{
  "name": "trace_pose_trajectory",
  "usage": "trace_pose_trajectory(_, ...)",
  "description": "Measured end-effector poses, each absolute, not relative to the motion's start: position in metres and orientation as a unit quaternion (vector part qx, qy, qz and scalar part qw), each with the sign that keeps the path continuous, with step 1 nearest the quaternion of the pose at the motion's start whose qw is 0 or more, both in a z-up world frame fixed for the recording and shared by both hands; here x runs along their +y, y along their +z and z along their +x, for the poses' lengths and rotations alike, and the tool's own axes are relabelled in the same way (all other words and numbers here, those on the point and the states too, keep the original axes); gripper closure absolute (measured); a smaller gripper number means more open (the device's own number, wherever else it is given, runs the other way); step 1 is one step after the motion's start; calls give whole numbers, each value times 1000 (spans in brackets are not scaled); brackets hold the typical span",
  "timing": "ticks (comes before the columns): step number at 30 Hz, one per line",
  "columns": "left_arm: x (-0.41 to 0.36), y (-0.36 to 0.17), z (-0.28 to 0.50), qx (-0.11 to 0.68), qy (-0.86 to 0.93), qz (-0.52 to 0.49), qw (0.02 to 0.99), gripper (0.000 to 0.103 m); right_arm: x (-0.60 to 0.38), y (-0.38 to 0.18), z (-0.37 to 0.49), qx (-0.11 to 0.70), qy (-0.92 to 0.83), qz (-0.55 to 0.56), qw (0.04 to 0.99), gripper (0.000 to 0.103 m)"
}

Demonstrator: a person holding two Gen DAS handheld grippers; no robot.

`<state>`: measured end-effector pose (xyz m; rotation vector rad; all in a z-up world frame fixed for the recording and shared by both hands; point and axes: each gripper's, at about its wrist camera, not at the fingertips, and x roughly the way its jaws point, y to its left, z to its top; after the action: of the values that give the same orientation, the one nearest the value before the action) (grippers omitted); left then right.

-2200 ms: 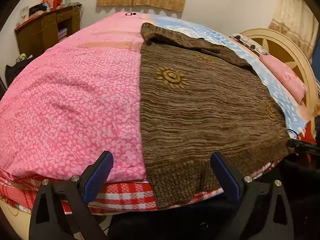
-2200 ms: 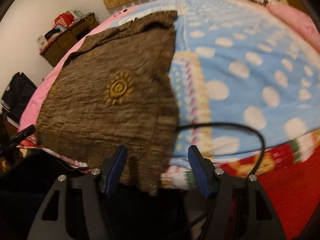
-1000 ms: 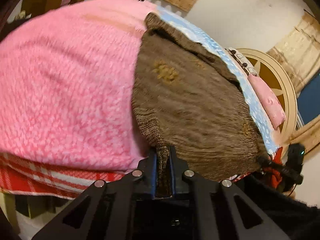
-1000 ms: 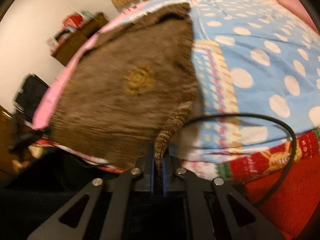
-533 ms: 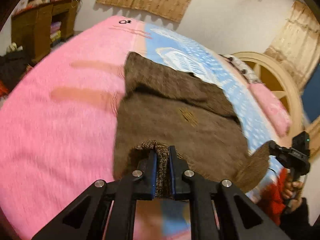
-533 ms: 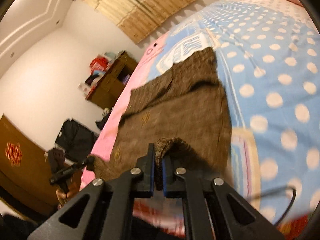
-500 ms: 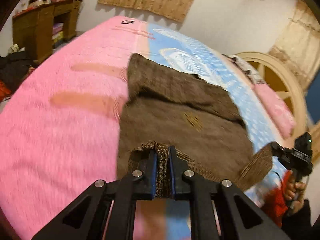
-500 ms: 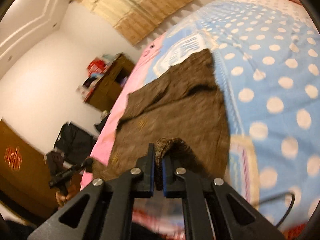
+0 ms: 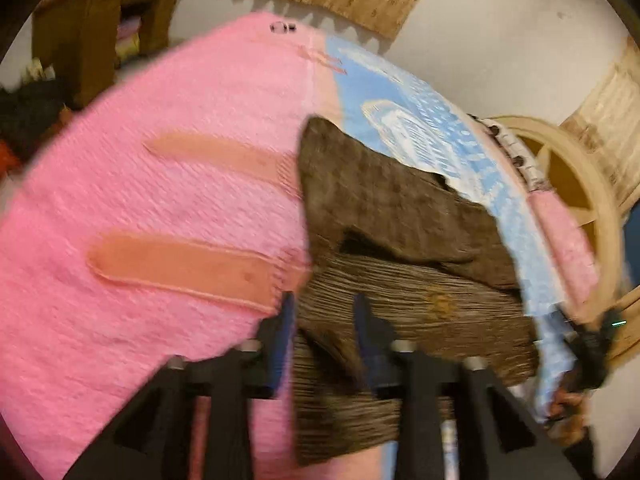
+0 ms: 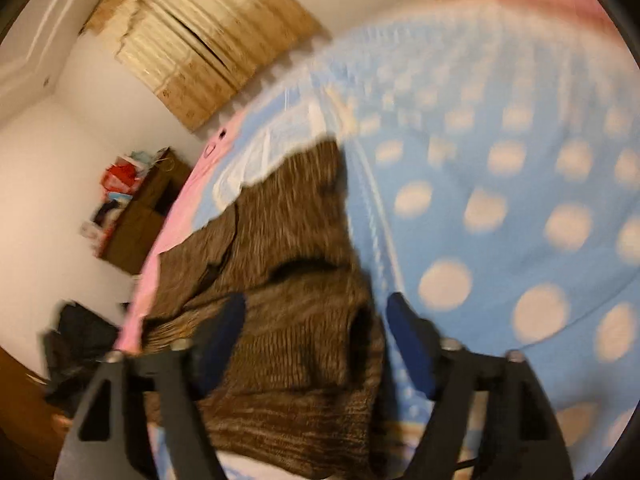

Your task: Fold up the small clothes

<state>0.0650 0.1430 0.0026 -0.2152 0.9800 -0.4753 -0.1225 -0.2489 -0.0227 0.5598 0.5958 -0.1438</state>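
Lay folded on the bed (image 9: pixel 180 200): brown sweater (image 9: pixel 420 300); left gripper (image 9: pixel 322 328) and right gripper (image 10: pixel 316 332) just spreading, pinching nothing; sun motif (image 9: pixel 440 302) in left view only.

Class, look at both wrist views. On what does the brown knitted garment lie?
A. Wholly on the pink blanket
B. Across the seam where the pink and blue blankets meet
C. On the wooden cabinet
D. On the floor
B: the brown garment covers the boundary, with the pink blanket on one side and the blue dotted blanket on the other.

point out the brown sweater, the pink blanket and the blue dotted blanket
brown sweater (image 9: pixel 420 300), left wrist view, on the folded-over knit body
pink blanket (image 9: pixel 160 184), left wrist view, on its bare middle
blue dotted blanket (image 10: pixel 500 208), right wrist view, on the blue between dots
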Motion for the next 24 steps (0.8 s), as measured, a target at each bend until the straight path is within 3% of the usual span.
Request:
trace_pose_trajectory(1,149,6,62,452,-216,-91,861,49,-234,-10,-125,276,-72,232,930,25)
trace_pose_trajectory(7,174,7,51,405,-173,-102,892,48,-100,-3,-89,309,112,74,942,25)
trace_pose_trajectory(11,174,2,39,399,-150,-59,902,48,-11,-21,-53,344,230,25,910,36)
trace_pose_trajectory(16,176,5,18,359,-114,5,926,48,60,-49,-9,380,286,-1,880,37)
trace_pose_trajectory(18,176,6,17,354,-116,25,928,48,69,-57,0,386,253,-25,887,47)
trace_pose_trajectory(20,175,6,18,350,-129,37,927,48,55,-56,8,387,242,-4,890,83)
trace_pose_trajectory(22,171,6,24,345,-157,39,925,48,40,-54,15,392,236,36,888,91)
trace_pose_trajectory(24,161,5,31,343,-191,48,918,48,21,-49,20,387,218,69,893,92)
